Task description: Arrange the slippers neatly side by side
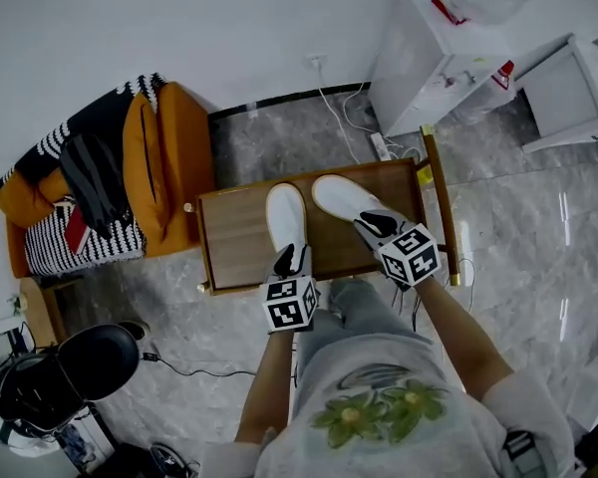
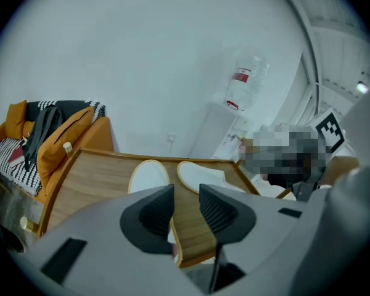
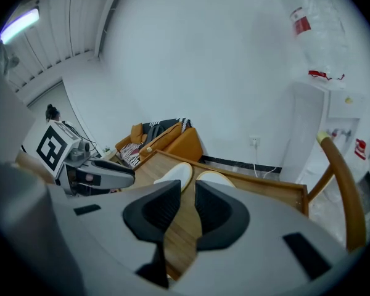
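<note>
1. Your left gripper [image 1: 291, 263] hangs over the near end of the left slipper [image 1: 286, 215]. Its fingers [image 2: 154, 213] are spread with nothing pinched.
2. Your right gripper [image 1: 379, 227] is over the near end of the right slipper [image 1: 344, 199], fingers also apart and empty.
3. Key bit: on the table [image 1: 234, 242] the left slipper runs 12 to 6 and the right one 10 to 4, so the near ends splay apart.
4. I'd say your right hand is best placed. Swing that near end toward 9.
</note>
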`<state>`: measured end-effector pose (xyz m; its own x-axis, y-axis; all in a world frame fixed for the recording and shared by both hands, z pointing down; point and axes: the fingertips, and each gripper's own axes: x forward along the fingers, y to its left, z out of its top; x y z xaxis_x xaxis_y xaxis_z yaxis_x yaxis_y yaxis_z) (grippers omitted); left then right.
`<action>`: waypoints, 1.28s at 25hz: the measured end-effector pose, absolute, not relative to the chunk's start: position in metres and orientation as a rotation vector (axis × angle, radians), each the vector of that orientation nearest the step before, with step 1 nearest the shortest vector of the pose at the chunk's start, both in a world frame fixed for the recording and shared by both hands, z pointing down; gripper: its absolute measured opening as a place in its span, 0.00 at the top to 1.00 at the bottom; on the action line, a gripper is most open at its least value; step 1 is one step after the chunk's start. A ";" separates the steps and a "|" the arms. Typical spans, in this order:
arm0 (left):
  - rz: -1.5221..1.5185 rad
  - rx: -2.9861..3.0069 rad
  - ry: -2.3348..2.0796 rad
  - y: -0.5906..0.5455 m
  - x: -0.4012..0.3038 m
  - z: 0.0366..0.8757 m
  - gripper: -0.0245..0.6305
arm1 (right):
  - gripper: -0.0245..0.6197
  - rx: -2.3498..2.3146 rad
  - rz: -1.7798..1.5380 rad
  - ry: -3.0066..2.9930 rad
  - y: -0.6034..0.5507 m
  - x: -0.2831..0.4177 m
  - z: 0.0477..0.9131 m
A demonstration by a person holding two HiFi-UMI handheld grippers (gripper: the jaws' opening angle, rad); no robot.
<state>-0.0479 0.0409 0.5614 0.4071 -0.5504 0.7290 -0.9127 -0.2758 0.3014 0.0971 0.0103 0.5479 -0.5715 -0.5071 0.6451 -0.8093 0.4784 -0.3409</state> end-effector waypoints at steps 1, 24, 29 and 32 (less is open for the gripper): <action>0.655 1.963 -1.234 0.041 -0.044 0.560 0.75 | 0.84 1.098 0.876 -2.262 0.011 0.100 0.547; 0.696 2.066 -1.106 0.007 0.062 0.566 0.73 | 0.82 1.190 0.834 -2.140 0.002 0.165 0.571; 0.749 2.032 -1.109 0.006 0.075 0.584 0.70 | 0.81 1.150 0.846 -2.125 -0.009 0.171 0.585; 0.812 2.014 -1.115 0.008 0.082 0.598 0.66 | 0.80 1.086 0.846 -2.111 -0.015 0.170 0.598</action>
